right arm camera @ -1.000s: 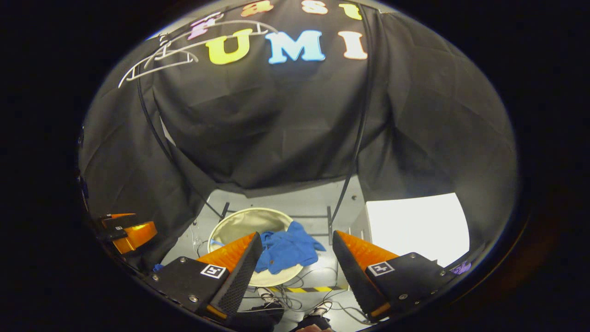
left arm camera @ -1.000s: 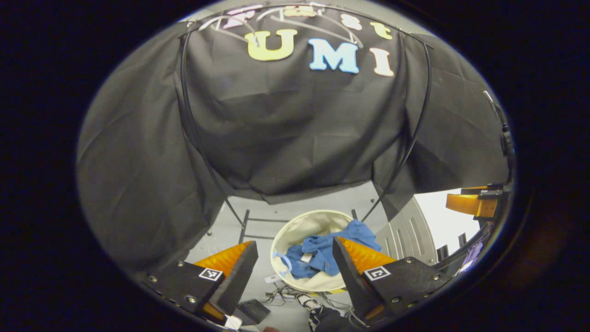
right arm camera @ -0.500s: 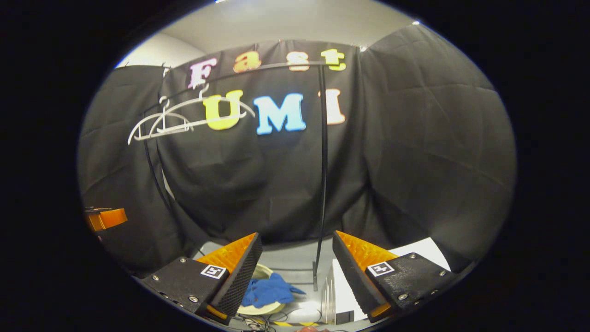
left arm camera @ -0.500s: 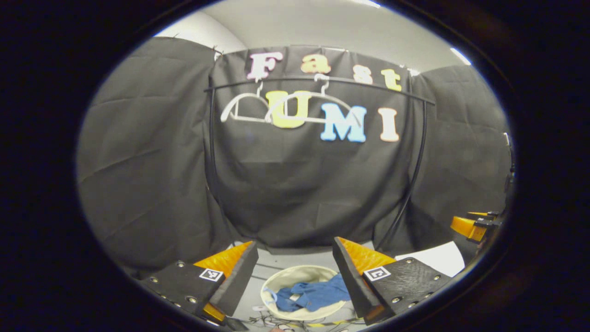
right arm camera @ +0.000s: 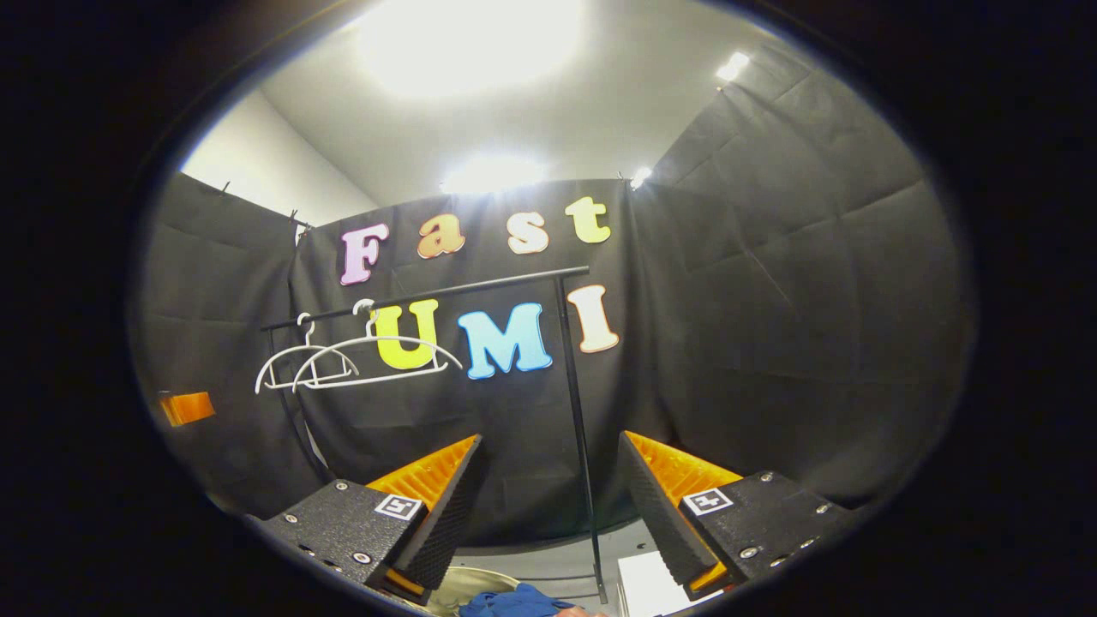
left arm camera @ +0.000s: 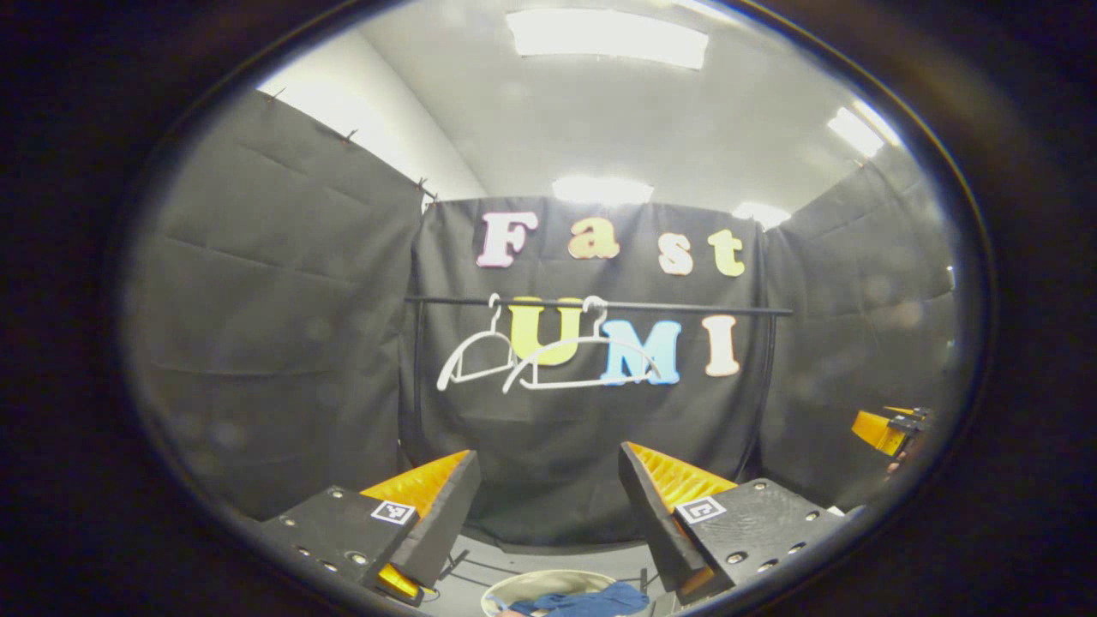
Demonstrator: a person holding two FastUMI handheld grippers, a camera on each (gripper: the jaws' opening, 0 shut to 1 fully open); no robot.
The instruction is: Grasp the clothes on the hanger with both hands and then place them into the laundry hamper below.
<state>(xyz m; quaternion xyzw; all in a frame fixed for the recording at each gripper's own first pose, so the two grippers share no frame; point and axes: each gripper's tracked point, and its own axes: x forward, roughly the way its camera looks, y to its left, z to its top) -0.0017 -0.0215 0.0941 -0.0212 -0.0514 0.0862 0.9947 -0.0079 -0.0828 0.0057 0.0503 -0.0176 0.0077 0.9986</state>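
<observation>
- Your left gripper (left arm camera: 548,480) — jaws spread, nothing between them, aimed at the booth's back wall.
- Two white hangers (left arm camera: 531,356) hang bare on the black rail (left arm camera: 600,305).
- Blue clothes (left arm camera: 591,602) lie in the cream laundry hamper (left arm camera: 523,587), low between your fingers.
- Your right gripper (right arm camera: 553,471) — jaws spread too, holding nothing; clothes just below it.
- A white box (right arm camera: 651,587) sits right of the hamper.

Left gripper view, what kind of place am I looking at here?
Probably a cloth-walled recording booth set up as a laundry corner, not a real home. Black cloth walls enclose it, bare white hangers hang on a black clothes rail, and a pale hamper holding blue clothes sits below.
</observation>
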